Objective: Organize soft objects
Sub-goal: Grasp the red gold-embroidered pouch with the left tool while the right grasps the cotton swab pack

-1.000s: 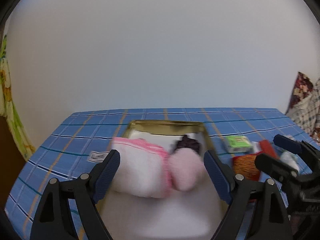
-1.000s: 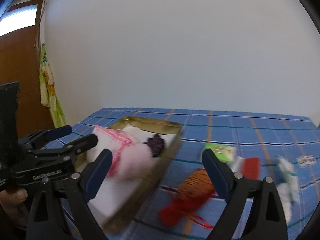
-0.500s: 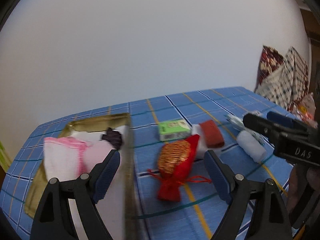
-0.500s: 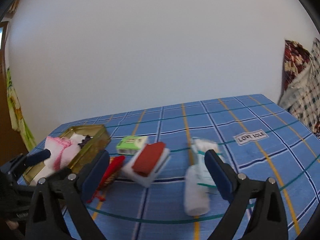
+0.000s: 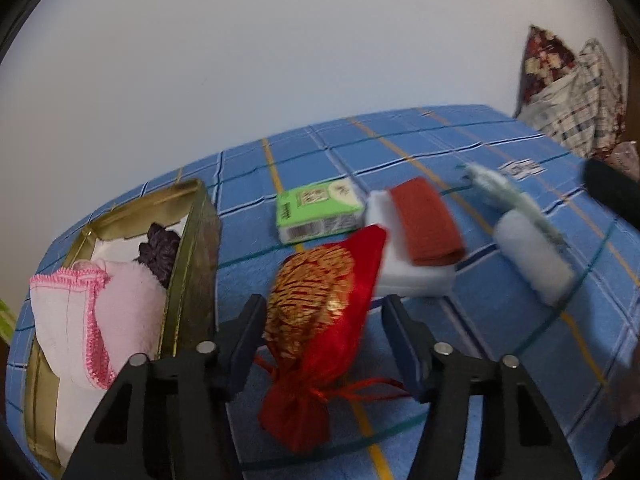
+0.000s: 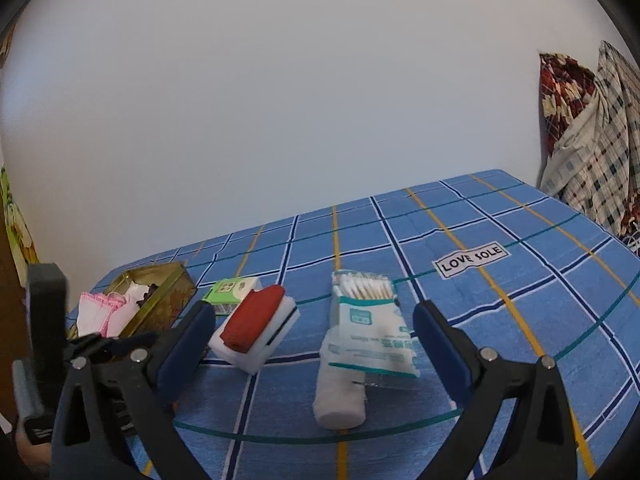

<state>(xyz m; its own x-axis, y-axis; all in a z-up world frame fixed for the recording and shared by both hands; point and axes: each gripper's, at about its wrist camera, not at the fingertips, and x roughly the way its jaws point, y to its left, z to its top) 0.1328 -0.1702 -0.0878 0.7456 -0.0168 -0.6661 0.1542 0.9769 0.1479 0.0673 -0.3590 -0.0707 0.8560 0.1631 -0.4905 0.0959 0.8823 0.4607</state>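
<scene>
A red and gold drawstring pouch (image 5: 316, 320) lies on the blue checked cloth. My left gripper (image 5: 324, 312) is open, its fingers on either side of the pouch, not pressing it. A gold tin (image 5: 192, 216) on the left holds a white and pink cloth (image 5: 80, 320) and a dark purple item (image 5: 158, 248). A white sponge with a red cloth on it (image 6: 256, 320), a white roll (image 6: 340, 400) and a cotton swab pack (image 6: 368, 320) lie ahead of my right gripper (image 6: 316, 332), which is open and empty above the roll and pack.
A green and white box (image 5: 320, 208) lies behind the pouch. A "LOVE SOLE" label (image 6: 472, 260) is on the cloth at the right. Patterned fabric (image 6: 592, 140) is piled at the far right edge. A white wall stands behind.
Both grippers swung right, away from the tin. The left one came down around the red pouch and narrowed. The right one now faces the sponge, roll and swab pack.
</scene>
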